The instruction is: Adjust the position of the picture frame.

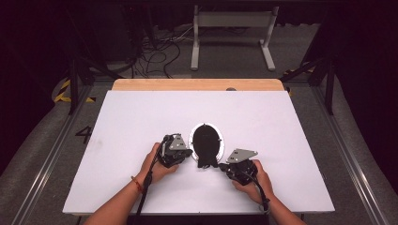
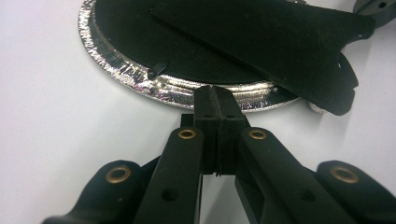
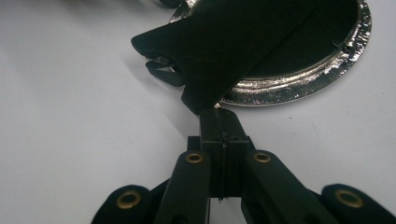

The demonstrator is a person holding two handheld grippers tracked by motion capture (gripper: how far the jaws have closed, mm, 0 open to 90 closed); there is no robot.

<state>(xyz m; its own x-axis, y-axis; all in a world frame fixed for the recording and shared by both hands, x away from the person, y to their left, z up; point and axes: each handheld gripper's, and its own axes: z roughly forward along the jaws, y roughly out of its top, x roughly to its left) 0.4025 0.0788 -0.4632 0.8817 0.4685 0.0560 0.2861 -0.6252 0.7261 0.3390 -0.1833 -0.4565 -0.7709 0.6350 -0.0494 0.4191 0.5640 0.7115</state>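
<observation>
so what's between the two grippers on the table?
The silver plate with a black flat piece lying on it sits between the left gripper and right gripper, per the high view.

White table (image 1: 141, 122) with a wooden strip along its far edge, grey floor and loose cables beyond. Near the middle, a silver-rimmed oval plate (image 1: 192, 139) carrying a black flat piece (image 1: 206, 143) that overhangs its near rim. Left gripper (image 1: 184, 154) just left of the plate, right gripper (image 1: 224, 166) at its near right, each held in a hand, forearms entering from below
</observation>
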